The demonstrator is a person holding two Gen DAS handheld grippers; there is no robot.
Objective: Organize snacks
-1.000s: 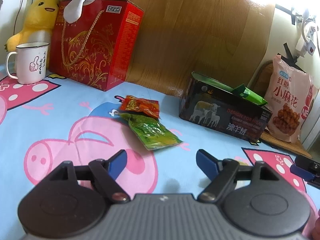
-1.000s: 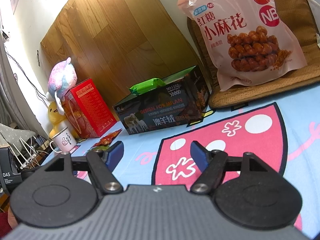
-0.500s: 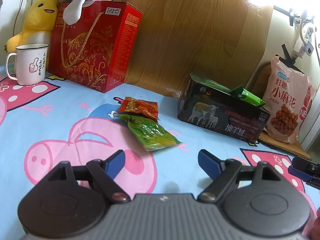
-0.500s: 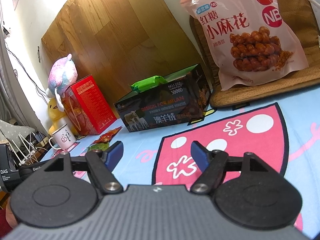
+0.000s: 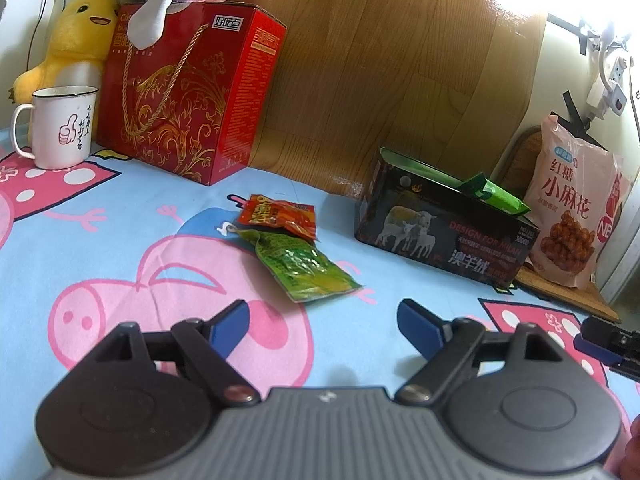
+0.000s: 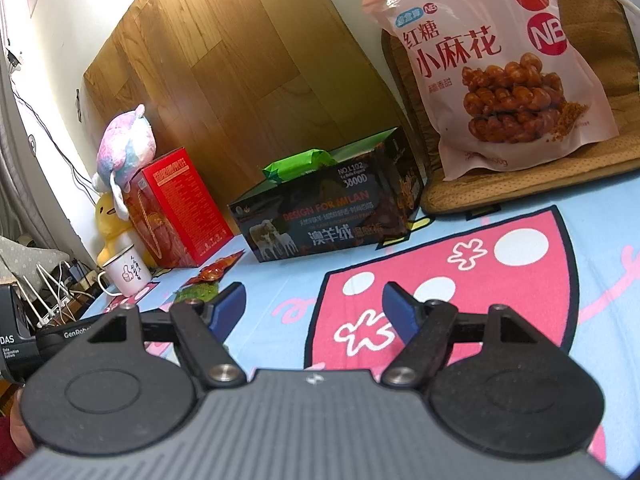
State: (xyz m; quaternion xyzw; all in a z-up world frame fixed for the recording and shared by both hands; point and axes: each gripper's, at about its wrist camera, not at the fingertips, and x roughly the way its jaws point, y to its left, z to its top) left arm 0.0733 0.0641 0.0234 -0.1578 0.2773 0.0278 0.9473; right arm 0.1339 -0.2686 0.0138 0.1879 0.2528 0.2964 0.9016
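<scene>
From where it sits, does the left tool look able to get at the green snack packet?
Probably yes. The left tool is open and empty, and the green snack packet lies flat just ahead of it on the bare sheet, nothing between them.

bedroom corner with cartoon-print sheet
wood-grain panel leans against white wall; bright glare upper right.
</scene>
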